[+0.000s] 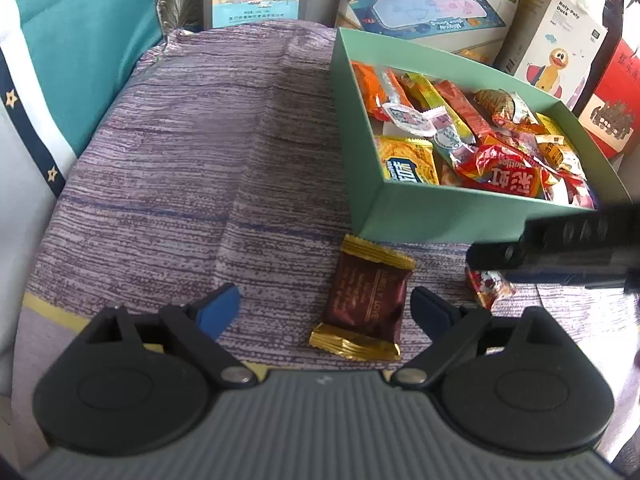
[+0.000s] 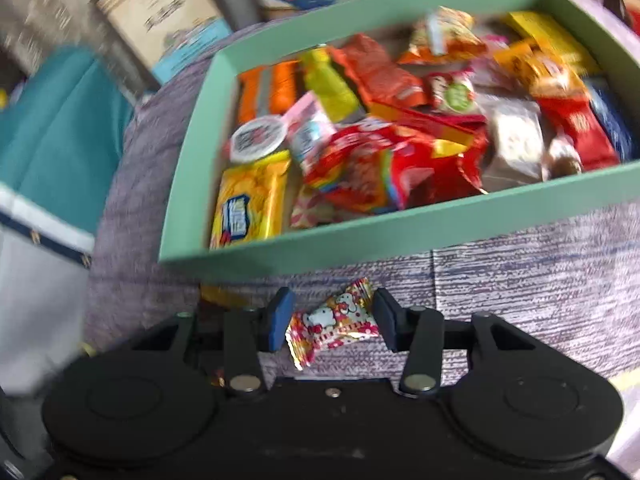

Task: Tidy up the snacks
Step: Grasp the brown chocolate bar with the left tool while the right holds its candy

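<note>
Mint-green open cardboard box (image 1: 404,208), filled with mixed wrapped snacks in orange, yellow and red, is set on a purple-striped woven cloth (image 1: 180,160).

A dark-brown snack packet with gold crimped ends (image 1: 366,300) lies flat on the cloth just in front of the box's near wall. It is framed by the left hand-held gripper (image 1: 326,310), whose blue-padded jaws are spread wide and clear of the packet on both sides.

A small red-and-white cartoon-cat candy wrapper (image 2: 334,322) is clasped crosswise between the pads of the right hand-held gripper (image 2: 332,318), just in front of the box.

Printed cartons, among them a white duck-picture box (image 1: 560,52), are stacked behind the green box.
</note>
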